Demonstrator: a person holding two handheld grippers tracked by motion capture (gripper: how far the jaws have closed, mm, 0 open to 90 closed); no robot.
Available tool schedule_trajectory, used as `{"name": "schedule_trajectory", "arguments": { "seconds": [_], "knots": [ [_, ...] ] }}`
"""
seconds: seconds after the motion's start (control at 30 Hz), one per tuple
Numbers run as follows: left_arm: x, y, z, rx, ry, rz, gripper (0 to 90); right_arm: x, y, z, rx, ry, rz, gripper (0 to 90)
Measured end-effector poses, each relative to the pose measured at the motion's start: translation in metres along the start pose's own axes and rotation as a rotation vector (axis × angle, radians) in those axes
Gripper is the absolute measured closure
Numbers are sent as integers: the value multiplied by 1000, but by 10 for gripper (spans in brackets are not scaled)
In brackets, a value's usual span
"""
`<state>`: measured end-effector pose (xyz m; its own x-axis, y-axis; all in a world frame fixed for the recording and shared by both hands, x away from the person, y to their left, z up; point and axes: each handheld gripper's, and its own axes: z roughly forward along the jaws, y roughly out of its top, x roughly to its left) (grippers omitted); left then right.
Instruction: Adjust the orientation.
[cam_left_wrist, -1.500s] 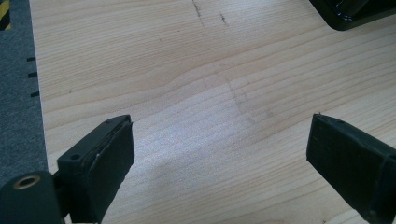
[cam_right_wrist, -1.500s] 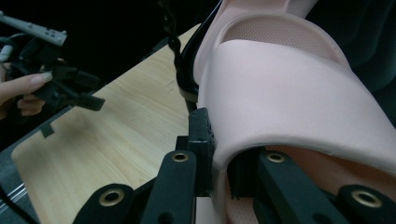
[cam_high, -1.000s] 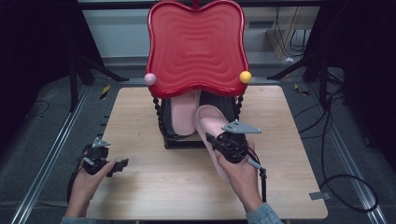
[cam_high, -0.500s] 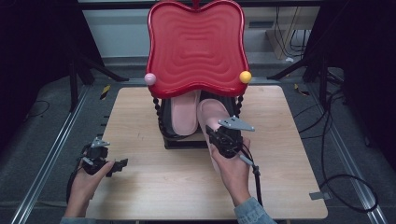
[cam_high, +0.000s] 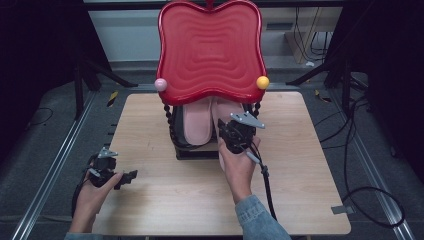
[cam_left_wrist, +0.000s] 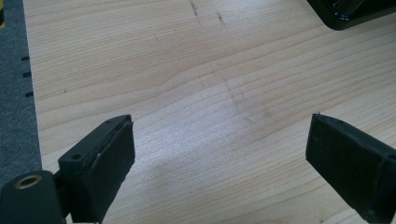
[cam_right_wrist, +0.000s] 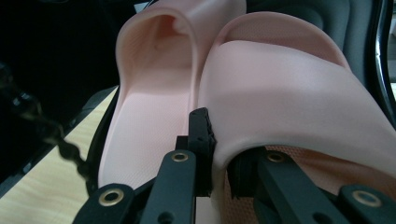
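Note:
Two pink slippers lie on the black lower shelf (cam_high: 192, 150) of a rack, under its red wavy top (cam_high: 210, 50). One slipper (cam_high: 197, 125) rests flat at the left. My right gripper (cam_high: 234, 131) is shut on the strap edge of the other slipper (cam_high: 224, 111), just to its right. In the right gripper view the jaws (cam_right_wrist: 219, 158) pinch that slipper (cam_right_wrist: 289, 93), which is pressed against its mate (cam_right_wrist: 149, 121). My left gripper (cam_high: 127, 176) rests at the table's front left, open, with bare wood between its jaws (cam_left_wrist: 219, 158).
A pink ball (cam_high: 160, 84) and an orange ball (cam_high: 262, 82) sit at the red top's lower corners. Twisted black posts (cam_high: 170, 120) carry it. The wooden table (cam_high: 165, 200) has free room at the front and both sides. Cables (cam_high: 360, 150) lie on the floor at the right.
My right gripper has moved away from the person toward the rack, carrying the slipper further in under the red top beside the other one. The left gripper has stayed still.

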<state>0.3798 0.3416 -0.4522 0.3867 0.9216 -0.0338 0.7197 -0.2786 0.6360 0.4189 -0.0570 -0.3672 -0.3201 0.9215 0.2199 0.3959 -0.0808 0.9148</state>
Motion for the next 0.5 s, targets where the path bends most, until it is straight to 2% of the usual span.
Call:
{"name": "schedule_trajectory", "arguments": {
  "seconds": [0.07,0.17,0.3,0.5],
  "knots": [
    [-1,0,0,1,-1,0,79,-1,2,6,-4,-17,19,815],
    [-1,0,0,2,-3,3,79,0,3,10,-9,-28,22,812],
    [-1,0,1,1,-3,2,79,-1,3,19,3,-73,19,806],
    [-2,0,1,-2,-3,-2,80,0,1,24,26,-64,2,781]
  ]
}}
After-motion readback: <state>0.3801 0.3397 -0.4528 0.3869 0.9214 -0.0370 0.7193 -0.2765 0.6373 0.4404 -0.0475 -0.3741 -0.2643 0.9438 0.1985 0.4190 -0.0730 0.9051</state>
